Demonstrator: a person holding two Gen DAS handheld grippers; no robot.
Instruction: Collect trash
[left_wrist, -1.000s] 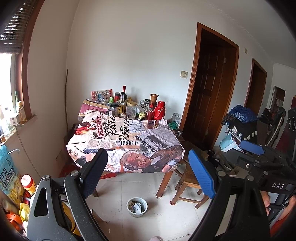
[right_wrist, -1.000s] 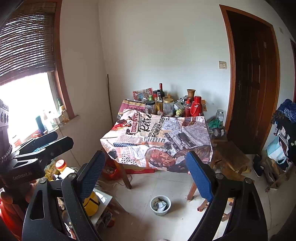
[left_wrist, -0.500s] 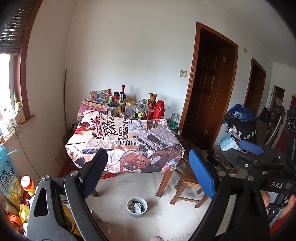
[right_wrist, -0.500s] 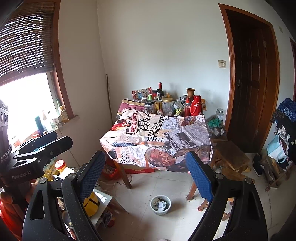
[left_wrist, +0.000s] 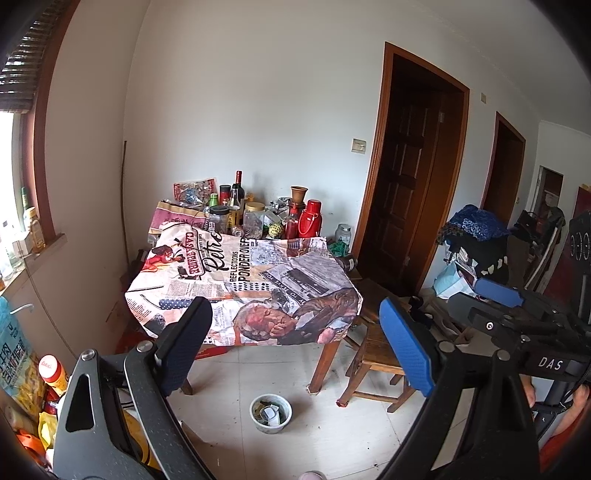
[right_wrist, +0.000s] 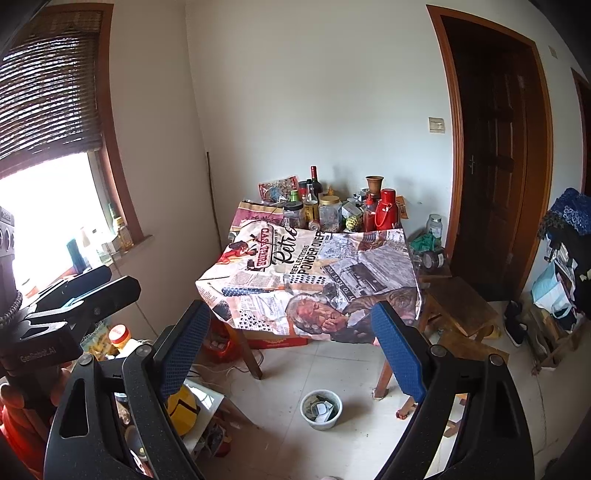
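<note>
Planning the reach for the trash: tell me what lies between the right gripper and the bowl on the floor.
Only bare floor tiles lie between the open right gripper and the bowl of scraps, seen in the right wrist view. The table leg stands off to the left.

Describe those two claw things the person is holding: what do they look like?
Each claw is a black, textured plastic frame with silver pivot bolts, ending in two flat fingers faced with blue dimpled pads. The left claw and the right claw look alike. Seen from the side, their bodies are black with white lettering. A hand grips the left one, with something red just below it.
</note>
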